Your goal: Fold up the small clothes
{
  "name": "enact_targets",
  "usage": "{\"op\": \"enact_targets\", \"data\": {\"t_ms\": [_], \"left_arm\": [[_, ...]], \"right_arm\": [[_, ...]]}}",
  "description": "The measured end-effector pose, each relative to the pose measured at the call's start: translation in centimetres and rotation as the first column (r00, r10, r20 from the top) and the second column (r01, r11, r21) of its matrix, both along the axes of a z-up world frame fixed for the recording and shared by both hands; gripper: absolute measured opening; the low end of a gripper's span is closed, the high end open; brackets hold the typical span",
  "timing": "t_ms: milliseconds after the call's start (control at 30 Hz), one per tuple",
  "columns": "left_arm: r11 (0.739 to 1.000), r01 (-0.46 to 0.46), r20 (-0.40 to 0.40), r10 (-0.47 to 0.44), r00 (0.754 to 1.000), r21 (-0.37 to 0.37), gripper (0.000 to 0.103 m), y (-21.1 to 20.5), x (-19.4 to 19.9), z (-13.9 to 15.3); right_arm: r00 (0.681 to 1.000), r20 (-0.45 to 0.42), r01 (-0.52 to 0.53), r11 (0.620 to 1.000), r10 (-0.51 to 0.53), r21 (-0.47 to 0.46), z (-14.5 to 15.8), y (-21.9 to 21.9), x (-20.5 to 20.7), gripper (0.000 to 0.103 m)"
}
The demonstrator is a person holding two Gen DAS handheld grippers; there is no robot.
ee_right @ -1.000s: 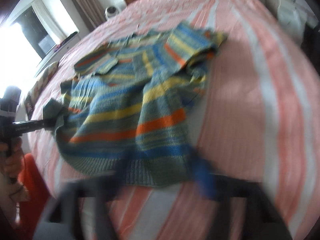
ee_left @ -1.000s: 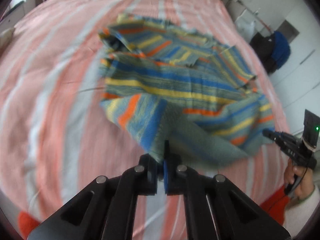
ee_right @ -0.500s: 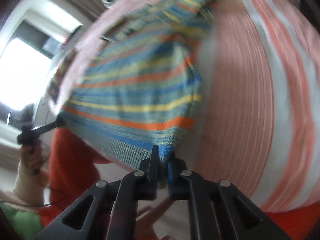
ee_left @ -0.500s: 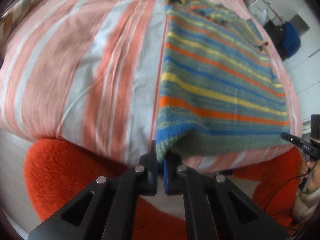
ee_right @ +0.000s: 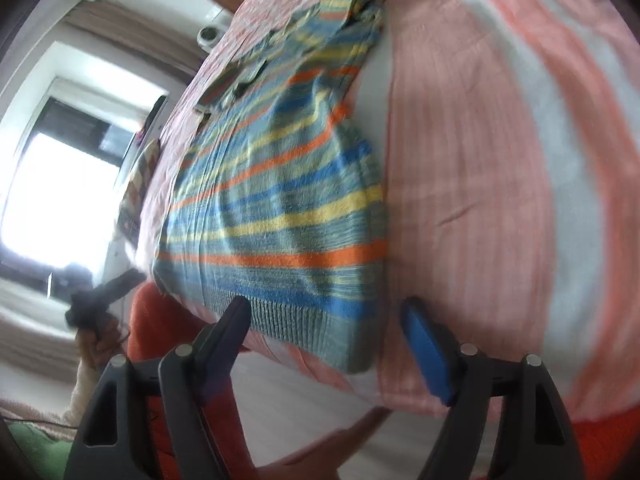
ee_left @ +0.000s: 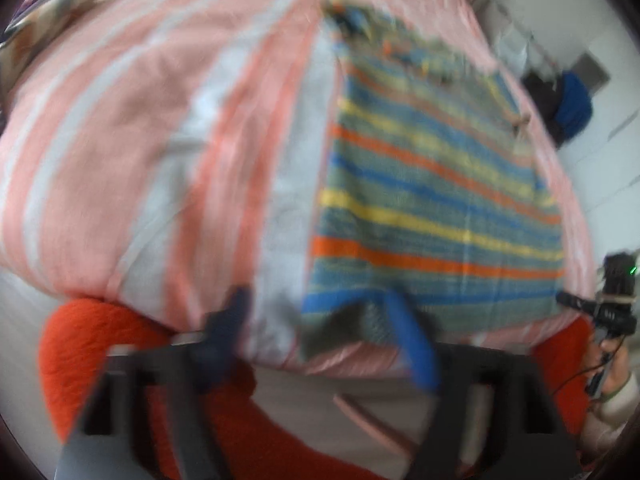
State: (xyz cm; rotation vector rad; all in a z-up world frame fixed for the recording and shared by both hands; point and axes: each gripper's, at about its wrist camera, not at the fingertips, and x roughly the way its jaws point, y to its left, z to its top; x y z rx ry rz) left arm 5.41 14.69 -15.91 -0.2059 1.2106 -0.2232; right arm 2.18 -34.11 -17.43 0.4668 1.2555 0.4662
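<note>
Our bed (ee_left: 120,128) with its pink-and-white striped cover fills both views. On it the sweater (ee_left: 432,200) lies spread flat, its ribbed hem at the near edge of the mattress, hanging slightly over. An orange rug (ee_left: 92,344) shows below. Our left claw (ee_left: 320,344) is spread wide, gripping nothing, just before the hem. Our right claw (ee_right: 326,344) gapes likewise at the hem's other corner.

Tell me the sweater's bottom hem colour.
Grey-green ribbing on the sweater, below a blue stripe; clearest in the right wrist view.
</note>
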Motion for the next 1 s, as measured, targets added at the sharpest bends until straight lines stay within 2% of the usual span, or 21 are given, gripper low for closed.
{"op": "enact_targets", "data": {"t_ms": [33,67,200,233,300,367,467,567,667,733,767,800,867,933,967,1000], "left_arm": [[0.999,0.015,-0.030,-0.014,0.999,0.030,0.004,-0.8,0.4,-0.6],[0.998,0.013,-0.047,-0.010,0.999,0.064,0.003,-1.3,0.5,-1.0],[0.995,0.008,-0.010,-0.007,1.000,0.096,0.002,-0.4,-0.8,0.6],[0.995,0.003,-0.008,-0.002,1.000,0.098,0.002,0.1,-1.2,0.9],[0.996,0.000,-0.033,0.002,0.999,0.088,0.002,0.6,-1.8,0.4],[0.992,0.015,-0.056,-0.008,0.998,0.124,0.002,0.0,-2.1,-0.2],[0.981,0.030,-0.078,-0.015,0.997,0.191,0.002,-1.5,-1.8,-1.9],[0.967,0.037,-0.088,-0.016,0.996,0.251,0.002,-2.8,-1.0,-3.3],[0.965,0.023,-0.097,0.003,0.995,0.262,0.004,-3.5,-0.3,-3.8],[0.962,0.011,-0.087,0.014,0.996,0.272,0.009,-3.8,-0.2,-3.7],[0.964,0.005,-0.079,0.017,0.997,0.267,0.015,-3.8,-0.5,-3.4],[0.964,-0.003,-0.076,0.025,0.997,0.267,0.032,-3.7,-1.1,-3.0],[0.964,-0.019,-0.073,0.040,0.997,0.265,0.052,-3.8,-2.2,-1.7],[0.964,-0.040,-0.022,0.048,0.999,0.262,0.054,-3.4,-3.5,0.5],[0.960,-0.062,0.026,0.057,0.998,0.273,0.057,-3.1,-3.8,2.0],[0.957,-0.082,0.065,0.067,0.996,0.279,0.065,-3.0,-3.8,3.0]], "right_arm": [[1.000,0.000,-0.025,0.999,0.025,-0.028,-0.3,0.3,0.0,0.016],[0.999,-0.001,-0.037,0.996,0.038,-0.078,-0.4,0.8,0.0,0.006],[0.999,0.024,-0.033,0.989,0.036,-0.144,2.1,1.1,-1.2,0.006],[0.998,0.036,-0.036,0.987,0.042,-0.156,3.4,1.1,-2.0,0.006],[0.999,0.023,-0.024,0.986,0.028,-0.164,3.9,0.8,-3.0,0.005],[1.000,-0.011,-0.005,0.985,0.003,-0.170,2.8,0.6,-3.6,0.005],[0.996,-0.069,0.046,0.986,-0.058,-0.163,-0.4,0.6,-3.3,0.005],[0.993,-0.072,0.085,0.984,-0.098,-0.159,-2.6,0.2,-2.7,0.004],[0.992,-0.074,0.094,0.984,-0.106,-0.153,-3.1,-0.3,-2.5,0.004],[0.994,-0.065,0.080,0.983,-0.092,-0.164,-2.8,-0.2,-2.6,0.004],[0.995,-0.059,0.076,0.984,-0.086,-0.164,-2.6,-0.4,-2.9,0.005],[0.994,-0.061,0.077,0.985,-0.087,-0.154,-2.5,-0.5,-3.0,0.007],[0.988,-0.121,0.074,0.987,-0.091,-0.145,-2.2,-0.9,-3.6,0.032],[0.980,-0.173,0.060,0.979,-0.095,-0.193,-1.2,-2.1,-4.3,0.042],[0.981,-0.166,0.056,0.965,-0.102,-0.256,0.0,-3.1,-4.4,0.042],[0.985,-0.139,0.049,0.941,-0.101,-0.336,1.5,-3.9,-4.0,0.042]]}}
